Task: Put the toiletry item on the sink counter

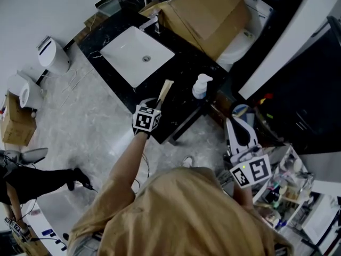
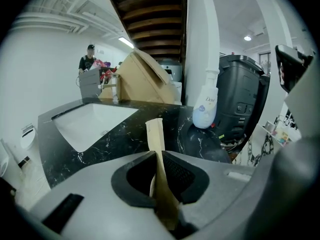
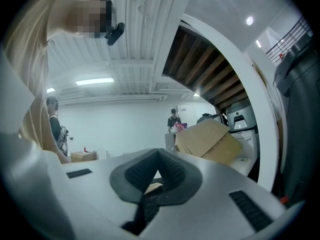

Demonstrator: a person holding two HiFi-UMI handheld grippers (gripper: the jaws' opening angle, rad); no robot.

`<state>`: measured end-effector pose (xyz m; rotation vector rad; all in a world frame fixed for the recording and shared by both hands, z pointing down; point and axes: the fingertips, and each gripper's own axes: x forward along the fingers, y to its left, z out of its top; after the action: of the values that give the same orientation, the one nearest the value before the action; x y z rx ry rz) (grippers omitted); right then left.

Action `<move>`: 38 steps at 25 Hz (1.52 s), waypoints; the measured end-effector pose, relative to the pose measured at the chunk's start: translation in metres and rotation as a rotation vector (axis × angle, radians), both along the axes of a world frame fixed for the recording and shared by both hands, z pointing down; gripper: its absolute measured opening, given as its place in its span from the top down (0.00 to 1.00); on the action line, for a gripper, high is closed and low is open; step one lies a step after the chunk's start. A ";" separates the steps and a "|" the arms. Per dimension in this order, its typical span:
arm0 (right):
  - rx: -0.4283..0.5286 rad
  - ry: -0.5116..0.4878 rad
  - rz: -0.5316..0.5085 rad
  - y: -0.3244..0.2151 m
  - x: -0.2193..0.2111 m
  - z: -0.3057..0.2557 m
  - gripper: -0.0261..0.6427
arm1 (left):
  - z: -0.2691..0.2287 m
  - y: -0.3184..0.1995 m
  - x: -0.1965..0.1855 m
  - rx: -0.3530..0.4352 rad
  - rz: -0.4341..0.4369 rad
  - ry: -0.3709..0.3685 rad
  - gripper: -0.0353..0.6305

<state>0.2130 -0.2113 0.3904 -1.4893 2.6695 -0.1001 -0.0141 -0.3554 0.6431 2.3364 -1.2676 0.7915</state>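
My left gripper [image 1: 157,105] is shut on a thin flat tan packet [image 1: 164,92]. It holds the packet upright over the front edge of the black marble sink counter [image 1: 181,63]. In the left gripper view the packet [image 2: 155,136] stands clamped between the dark pads, above the counter [image 2: 125,134]. A white pump bottle [image 1: 201,86] stands on the counter just right of the packet, and it shows in the left gripper view as the pump bottle [image 2: 205,109]. My right gripper [image 1: 234,124] hangs off the counter's right end with its jaws closed on nothing.
A white basin [image 1: 136,55] is set into the counter, with a faucet [image 1: 154,23] behind it. A large cardboard box [image 1: 202,12] lies at the counter's far end. A toilet [image 1: 53,55] stands at the left. A clear organizer [image 1: 290,180] with small items sits at the lower right.
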 end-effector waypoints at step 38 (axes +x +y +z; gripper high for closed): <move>-0.044 0.036 -0.092 0.083 -0.085 0.006 0.96 | -0.049 0.070 -0.081 0.149 -0.152 0.099 0.45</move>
<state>0.1281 -0.1283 0.3959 -1.3932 2.7820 -0.1393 -0.0950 -0.2853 0.5940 2.3271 -1.4848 0.5428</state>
